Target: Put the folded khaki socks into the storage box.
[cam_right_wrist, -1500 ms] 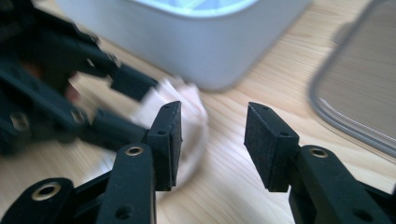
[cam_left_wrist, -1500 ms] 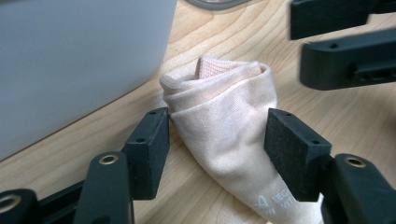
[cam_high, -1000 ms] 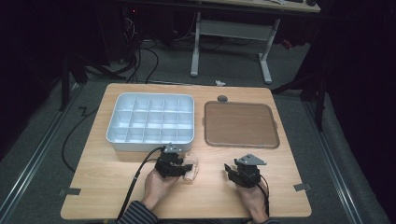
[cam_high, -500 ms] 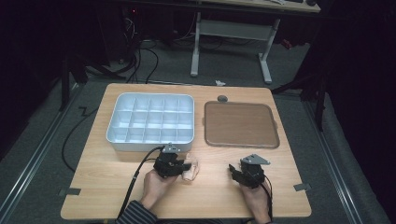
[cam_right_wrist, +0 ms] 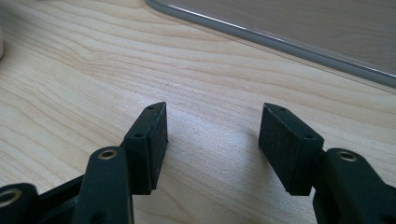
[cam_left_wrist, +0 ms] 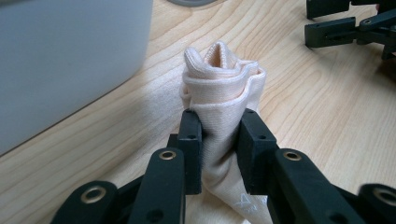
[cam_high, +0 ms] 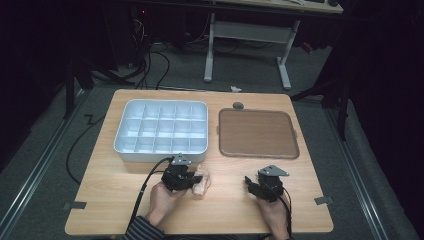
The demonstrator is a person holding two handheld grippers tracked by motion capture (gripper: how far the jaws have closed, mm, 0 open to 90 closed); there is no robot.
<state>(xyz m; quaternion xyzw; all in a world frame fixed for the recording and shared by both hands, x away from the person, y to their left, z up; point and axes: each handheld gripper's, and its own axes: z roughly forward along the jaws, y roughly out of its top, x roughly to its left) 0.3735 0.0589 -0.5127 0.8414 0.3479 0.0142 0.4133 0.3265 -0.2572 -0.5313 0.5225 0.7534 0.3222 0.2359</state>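
Just below the compartment box [cam_high: 162,131], we had our left gripper [cam_left_wrist: 218,135] clamped on the rolled sock [cam_left_wrist: 223,88]; our right gripper [cam_right_wrist: 212,140] gaped empty. Next we judged lifting it boxward.

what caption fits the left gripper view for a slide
Left tool pinching a rolled cream sock on the wooden table, beside the white compartment tray.

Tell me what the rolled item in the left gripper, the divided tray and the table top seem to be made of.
Rolled item: soft knitted fabric, cream, matte; fine ribbed weave and folded layers, possibly a sock.
Divided tray: probably plastic, pale grey, smooth with slight sheen; moulded partitions.
Table top: light wood or wood-look laminate; grain lines show, with a low satin finish.
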